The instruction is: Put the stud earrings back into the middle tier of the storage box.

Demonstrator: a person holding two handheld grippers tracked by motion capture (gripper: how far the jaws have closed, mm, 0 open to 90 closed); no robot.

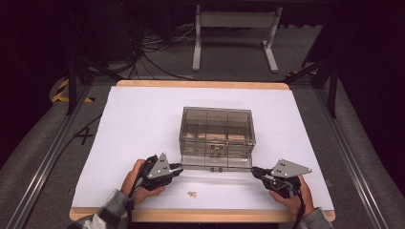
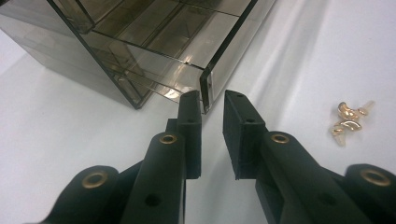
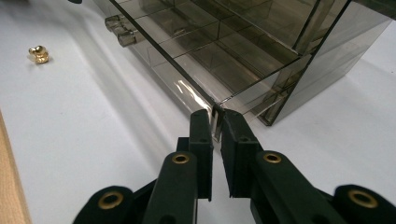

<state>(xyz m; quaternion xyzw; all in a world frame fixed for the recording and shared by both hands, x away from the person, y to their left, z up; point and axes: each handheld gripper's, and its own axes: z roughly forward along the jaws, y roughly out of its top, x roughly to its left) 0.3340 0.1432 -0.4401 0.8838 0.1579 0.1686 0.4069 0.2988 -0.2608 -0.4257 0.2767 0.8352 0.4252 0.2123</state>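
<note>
**Both grippers at the pulled-out drawer's front corners**

High view: smoked plastic drawer box [image 1: 217,131] sits mid white table [image 1: 138,119]; its drawer [image 1: 217,160] is out toward the person. L gripper [image 1: 177,168] at drawer's left front corner, R gripper [image 1: 255,171] at right corner. Small gold bits [image 1: 192,193] lie near the front edge, w/ bare room either side.

Left gripper view: jaws narrow, a gap showing; drawer corner [image 2: 206,88] sits between the tips, right pad apart from it.

Right gripper view: jaws pinched tight on drawer corner [image 3: 215,114]. Wooden table edge [image 3: 9,186] at left.
</note>
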